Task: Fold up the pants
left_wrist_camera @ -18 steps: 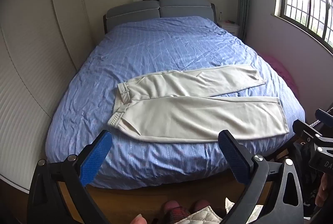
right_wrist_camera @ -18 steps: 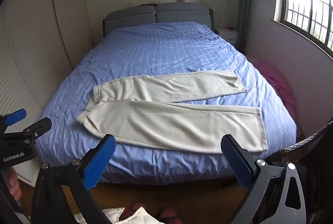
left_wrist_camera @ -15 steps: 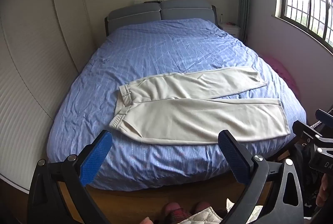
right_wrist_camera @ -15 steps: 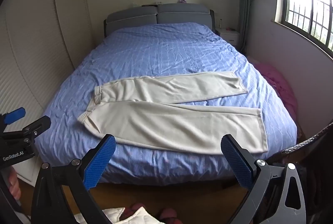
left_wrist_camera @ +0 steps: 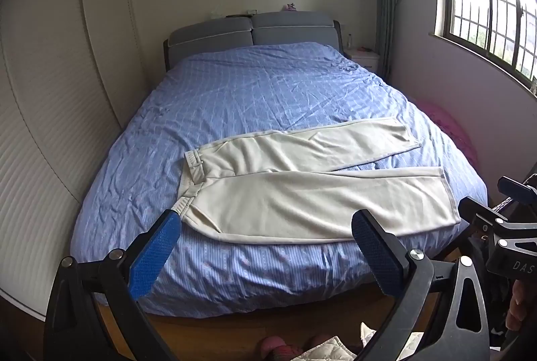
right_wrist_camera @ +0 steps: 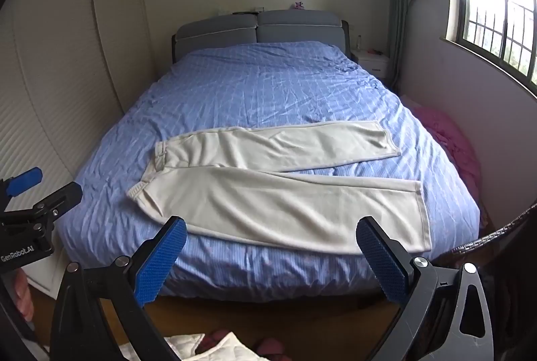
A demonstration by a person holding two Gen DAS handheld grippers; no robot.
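Cream pants (left_wrist_camera: 302, 186) lie flat across the near part of a bed with a blue checked cover (left_wrist_camera: 268, 99), waistband to the left, both legs running right and slightly apart. They also show in the right wrist view (right_wrist_camera: 278, 189). My left gripper (left_wrist_camera: 265, 226) is open and empty, held off the foot of the bed. My right gripper (right_wrist_camera: 273, 231) is open and empty, also short of the bed's near edge. Each gripper shows at the edge of the other's view.
A grey headboard (left_wrist_camera: 251, 28) stands at the far wall. White wardrobe doors (left_wrist_camera: 50, 75) run along the left. A window (left_wrist_camera: 486, 1) and a pink heap (right_wrist_camera: 453, 139) are on the right, a white nightstand (right_wrist_camera: 372, 60) beyond. Wooden floor (left_wrist_camera: 235, 330) lies below.
Both views have tilted slightly upward, so the bed and pants sit lower in frame. The pants have not moved and both grippers stay open.
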